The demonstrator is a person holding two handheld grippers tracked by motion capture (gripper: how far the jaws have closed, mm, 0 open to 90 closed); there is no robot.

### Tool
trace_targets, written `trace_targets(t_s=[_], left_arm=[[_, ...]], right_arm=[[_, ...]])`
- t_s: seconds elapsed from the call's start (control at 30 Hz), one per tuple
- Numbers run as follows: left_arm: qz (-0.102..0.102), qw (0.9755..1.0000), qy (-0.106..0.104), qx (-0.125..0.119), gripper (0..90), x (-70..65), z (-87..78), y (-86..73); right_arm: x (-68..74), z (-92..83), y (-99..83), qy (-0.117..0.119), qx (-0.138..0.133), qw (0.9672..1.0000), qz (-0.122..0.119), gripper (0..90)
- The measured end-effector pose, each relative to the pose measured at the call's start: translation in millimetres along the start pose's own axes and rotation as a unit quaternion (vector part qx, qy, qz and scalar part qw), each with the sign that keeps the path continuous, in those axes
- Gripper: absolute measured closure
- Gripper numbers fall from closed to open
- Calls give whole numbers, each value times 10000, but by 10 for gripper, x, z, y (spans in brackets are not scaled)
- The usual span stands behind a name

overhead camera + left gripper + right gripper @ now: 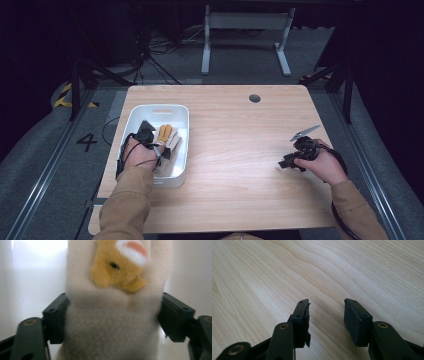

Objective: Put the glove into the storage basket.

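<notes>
The cream sock (112, 322) with an orange bear is seen in the white bin (181, 131), between the wide-spread left tool (112, 315); the right tool (326, 315) is held open, empty, over the bench (240, 150)

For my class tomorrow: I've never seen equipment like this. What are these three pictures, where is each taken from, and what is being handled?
A person sits at a light wooden table and holds a hand-operated black tool with two jaws in each hand. The high view looks down from above the person. The other two pictures come from small cameras riding on the tools, looking along their jaws.

The left gripper is inside a white plastic tub at the table's left. Its own view shows a fluffy cream sock with an orange bear face between the jaws. The jaws stand wide, so I cannot be sure they still squeeze it.

The right gripper rests open and empty over bare wood at the table's right.
</notes>
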State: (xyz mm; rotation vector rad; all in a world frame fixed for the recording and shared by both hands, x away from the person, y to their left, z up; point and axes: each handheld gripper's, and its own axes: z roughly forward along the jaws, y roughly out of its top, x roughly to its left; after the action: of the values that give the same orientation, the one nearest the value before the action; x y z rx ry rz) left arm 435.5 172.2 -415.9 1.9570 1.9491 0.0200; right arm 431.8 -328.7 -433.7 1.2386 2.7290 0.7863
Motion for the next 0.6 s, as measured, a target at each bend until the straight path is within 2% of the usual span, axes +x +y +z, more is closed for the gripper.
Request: trace_targets(t_s=[0.2,0.3,0.37,0.53,0.6], left_arm=[[188,9997,-48,152,196,-82,13,1],[267,9993,58,250,201,-83,46,1],[394,9980,110,492,202,-90,75,-4],[454,9989,49,138,201,-90,-37,-15],[484,9988,89,-12,201,-85,-94,-24]], right_arm=[[-6,-11,-2,13,-39,10000,15,556],[-4,-6,-3,8,-40,10000,12,556],[0,-9,0,16,-34,10000,-3,556],[-9,-26,-5,11,-59,10000,3,556],[-15,-28,-5,7,-76,10000,10,553]])
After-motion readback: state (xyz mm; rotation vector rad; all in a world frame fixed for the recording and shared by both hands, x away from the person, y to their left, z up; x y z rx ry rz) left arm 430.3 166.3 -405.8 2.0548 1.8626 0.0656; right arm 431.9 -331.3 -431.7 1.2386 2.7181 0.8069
